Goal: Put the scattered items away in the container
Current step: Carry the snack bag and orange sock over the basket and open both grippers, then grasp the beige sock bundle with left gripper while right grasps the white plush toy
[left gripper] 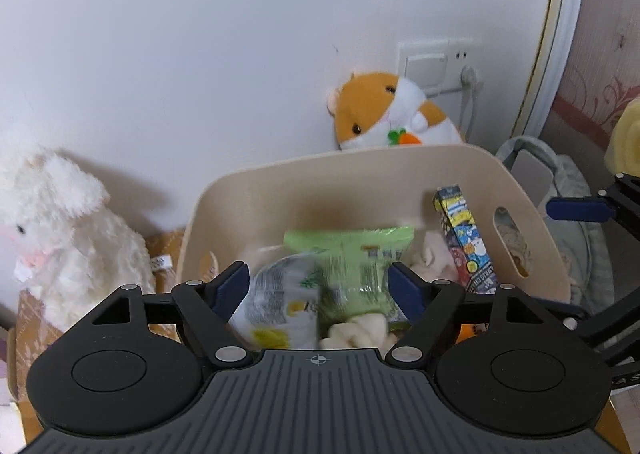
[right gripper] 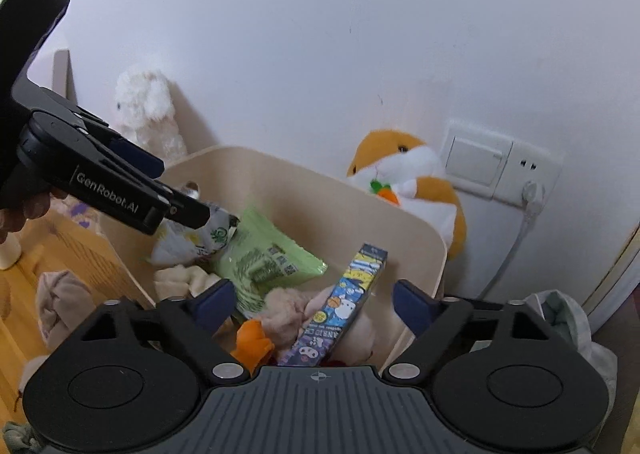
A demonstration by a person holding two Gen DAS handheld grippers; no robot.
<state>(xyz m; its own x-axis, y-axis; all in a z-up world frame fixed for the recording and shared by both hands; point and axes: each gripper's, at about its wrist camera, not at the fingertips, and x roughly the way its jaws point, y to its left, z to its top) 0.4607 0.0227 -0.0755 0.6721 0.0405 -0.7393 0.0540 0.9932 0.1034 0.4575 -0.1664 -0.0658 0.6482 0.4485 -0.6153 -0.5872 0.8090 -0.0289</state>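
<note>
A beige bin (left gripper: 320, 174) (right gripper: 304, 190) holds a green snack packet (left gripper: 360, 254) (right gripper: 264, 250), a blue cartoon box (left gripper: 464, 238) (right gripper: 344, 302), cream cloth (left gripper: 360, 330) and an orange item (right gripper: 252, 342). My left gripper (left gripper: 320, 288) (right gripper: 200, 210) is open above the bin. A white-green packet (left gripper: 280, 302) (right gripper: 200, 234) lies blurred between its fingers, apparently loose. My right gripper (right gripper: 314, 304) is open and empty over the bin's near side; one of its fingers (left gripper: 576, 210) shows in the left wrist view.
A hamster plush (left gripper: 384, 110) (right gripper: 408, 178) leans on the wall behind the bin by a socket (right gripper: 500, 166). A white rabbit plush (left gripper: 60, 238) (right gripper: 148, 114) sits left. A beige cloth (right gripper: 60, 306) lies on the wooden floor. Grey-green fabric (left gripper: 560, 182) lies right.
</note>
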